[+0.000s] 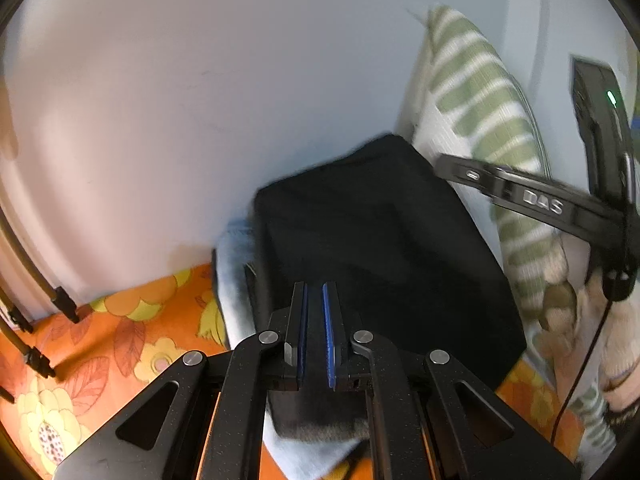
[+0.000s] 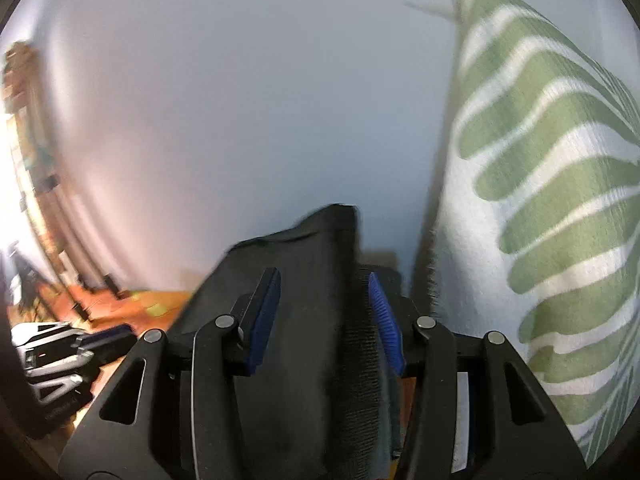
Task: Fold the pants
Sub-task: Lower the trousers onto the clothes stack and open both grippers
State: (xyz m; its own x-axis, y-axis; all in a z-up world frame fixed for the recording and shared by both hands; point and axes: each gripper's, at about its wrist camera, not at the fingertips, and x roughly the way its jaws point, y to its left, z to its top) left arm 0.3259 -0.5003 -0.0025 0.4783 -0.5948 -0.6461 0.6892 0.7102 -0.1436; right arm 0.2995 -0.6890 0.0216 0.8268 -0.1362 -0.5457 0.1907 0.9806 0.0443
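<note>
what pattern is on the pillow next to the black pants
Wavy green stripes on white; the pillow shows best in the right wrist view.

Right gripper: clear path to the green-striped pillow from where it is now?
Probably yes. The right gripper has its jaws apart around the black pants, pads apparently not pressing. The green-striped pillow stands close on its right with nothing between; it would need to swing clear of the pants first.

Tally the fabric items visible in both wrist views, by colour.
Black: 1, the folded black pants.
Light blue: 1, the light blue cloth under the pants.
Green and white: 1, the striped pillow.
Orange floral: 1, the bedspread.
Total: 4
</note>
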